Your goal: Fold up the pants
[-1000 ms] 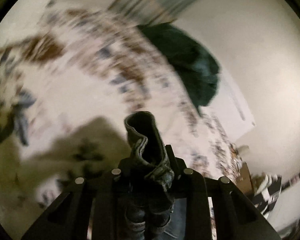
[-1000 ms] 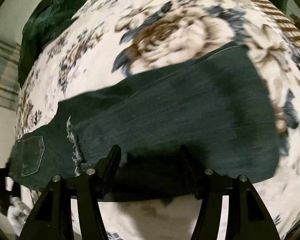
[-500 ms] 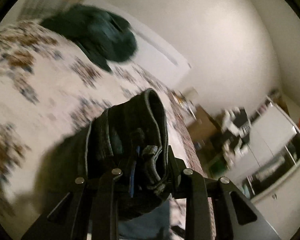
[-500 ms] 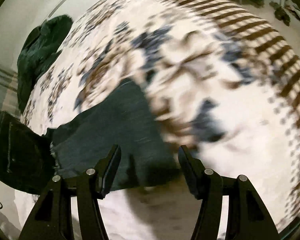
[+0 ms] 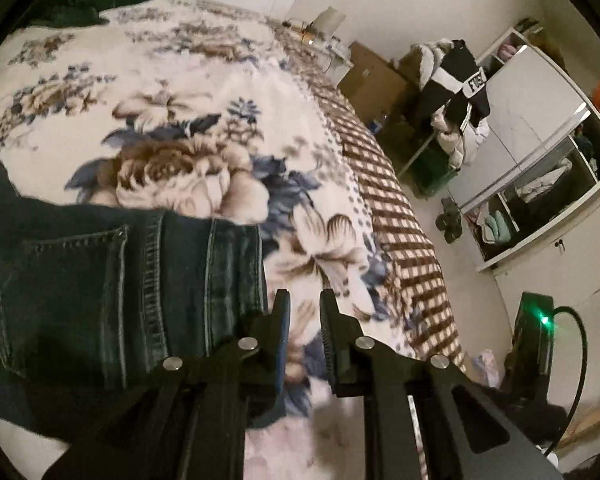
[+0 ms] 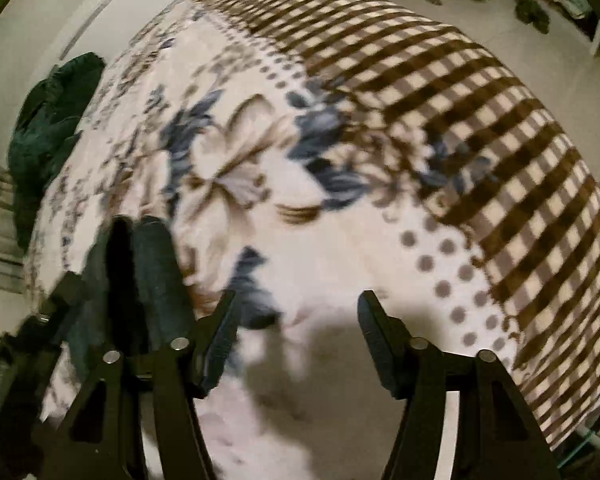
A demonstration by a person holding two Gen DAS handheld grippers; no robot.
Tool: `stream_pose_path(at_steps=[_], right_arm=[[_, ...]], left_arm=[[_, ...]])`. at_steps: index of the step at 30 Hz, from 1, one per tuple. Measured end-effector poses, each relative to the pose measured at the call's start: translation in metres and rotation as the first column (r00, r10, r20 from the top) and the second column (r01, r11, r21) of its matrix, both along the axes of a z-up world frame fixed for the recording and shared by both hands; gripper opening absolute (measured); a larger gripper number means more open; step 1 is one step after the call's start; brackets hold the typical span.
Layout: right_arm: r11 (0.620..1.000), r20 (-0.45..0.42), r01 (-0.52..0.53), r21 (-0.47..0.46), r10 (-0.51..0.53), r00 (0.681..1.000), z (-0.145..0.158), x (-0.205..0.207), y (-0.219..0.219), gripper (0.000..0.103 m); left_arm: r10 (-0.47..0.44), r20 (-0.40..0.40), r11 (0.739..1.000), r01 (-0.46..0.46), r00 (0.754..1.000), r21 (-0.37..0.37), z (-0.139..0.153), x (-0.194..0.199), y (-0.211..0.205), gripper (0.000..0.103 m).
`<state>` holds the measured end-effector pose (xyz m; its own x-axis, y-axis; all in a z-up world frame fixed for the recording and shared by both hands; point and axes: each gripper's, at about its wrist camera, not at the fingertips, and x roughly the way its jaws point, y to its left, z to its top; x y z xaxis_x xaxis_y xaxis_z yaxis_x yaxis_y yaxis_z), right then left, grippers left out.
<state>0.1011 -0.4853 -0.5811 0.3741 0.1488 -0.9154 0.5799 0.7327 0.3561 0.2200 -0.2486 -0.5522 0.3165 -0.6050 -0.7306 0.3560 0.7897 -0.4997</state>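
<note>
The dark denim pants [image 5: 100, 288] lie folded on the floral bed cover, back pocket and waistband up, in the lower left of the left wrist view. My left gripper [image 5: 303, 300] is just right of the waistband, its jaws a narrow gap apart with nothing between them. In the right wrist view the folded pants [image 6: 140, 280] show edge-on at the lower left, blurred. My right gripper [image 6: 296, 300] is open and empty over bare cover, to the right of the pants.
The bed cover [image 6: 340, 160] has a brown checked border [image 5: 400, 232] along its right edge. A dark green garment [image 6: 48, 128] lies at the far end of the bed. Shelves and hanging clothes [image 5: 460, 92] stand beyond the right edge. A device with a green light [image 5: 540, 320] is at lower right.
My left gripper has laid the pants' waistband down on the bed and let go of it. My right gripper has swung right, away from the pants.
</note>
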Motion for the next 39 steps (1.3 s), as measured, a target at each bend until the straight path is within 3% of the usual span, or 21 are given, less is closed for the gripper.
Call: stream_pose_path(at_steps=[3, 4, 6, 7, 12, 14, 19, 21, 24, 32, 33, 35, 39], right_arm=[[0.996, 0.031, -0.042, 0.073, 0.04, 0.999, 0.009, 0.012, 0.013, 0.069], [0.994, 0.041, -0.06, 0.096, 0.056, 0.998, 0.011, 0.019, 0.02, 0.07], [0.984, 0.075, -0.101, 0.144, 0.091, 0.993, 0.015, 0.037, 0.038, 0.07], [0.977, 0.093, -0.133, 0.165, 0.119, 0.989, 0.017, 0.049, 0.048, 0.07], [0.942, 0.093, -0.219, 0.253, 0.201, 0.975, 0.001, 0.095, 0.093, 0.071], [0.93, 0.052, -0.224, 0.293, 0.218, 0.974, -0.015, 0.109, 0.106, 0.071], [0.935, -0.015, -0.27, 0.228, 0.281, 0.96, -0.032, 0.129, 0.131, 0.07], [0.935, -0.023, -0.294, 0.196, 0.304, 0.952, -0.032, 0.133, 0.139, 0.044], [0.935, -0.019, -0.339, 0.109, 0.343, 0.939, -0.021, 0.133, 0.152, 0.025], [0.958, 0.054, -0.286, 0.018, 0.285, 0.957, 0.041, 0.119, 0.127, 0.02], [0.962, 0.058, -0.274, 0.015, 0.273, 0.96, 0.046, 0.116, 0.116, 0.02], [0.965, 0.042, -0.261, 0.015, 0.26, 0.965, 0.049, 0.111, 0.098, 0.02], [0.972, -0.03, -0.229, 0.048, 0.231, 0.973, 0.02, 0.101, 0.066, 0.021]], left_arm=[[0.06, -0.048, 0.994, -0.055, 0.997, 0.099, 0.006, -0.001, 0.023, 0.036], [0.097, -0.056, 0.98, -0.086, 0.994, 0.177, 0.01, 0.002, 0.036, 0.042], [0.171, -0.05, 0.944, -0.149, 0.984, 0.294, 0.013, 0.008, 0.062, 0.064], [0.196, -0.044, 0.931, -0.172, 0.98, 0.321, 0.015, 0.008, 0.072, 0.068], [0.337, -0.01, 0.832, -0.293, 0.941, 0.472, 0.008, 0.031, 0.141, 0.071], [0.362, -0.024, 0.817, -0.304, 0.932, 0.491, -0.004, 0.041, 0.158, 0.071], [0.386, -0.017, 0.782, -0.318, 0.922, 0.536, -0.023, 0.053, 0.18, 0.071], [0.393, -0.022, 0.78, -0.32, 0.919, 0.538, -0.028, 0.057, 0.182, 0.071], [0.409, -0.031, 0.779, -0.332, 0.912, 0.532, -0.031, 0.06, 0.187, 0.071], [0.402, -0.053, 0.803, -0.324, 0.914, 0.501, -0.021, 0.062, 0.194, 0.072], [0.402, -0.057, 0.808, -0.324, 0.914, 0.492, -0.019, 0.063, 0.194, 0.077], [0.403, -0.074, 0.825, -0.327, 0.912, 0.46, -0.016, 0.068, 0.196, 0.087], [0.411, -0.108, 0.842, -0.332, 0.905, 0.425, -0.02, 0.079, 0.197, 0.088]])
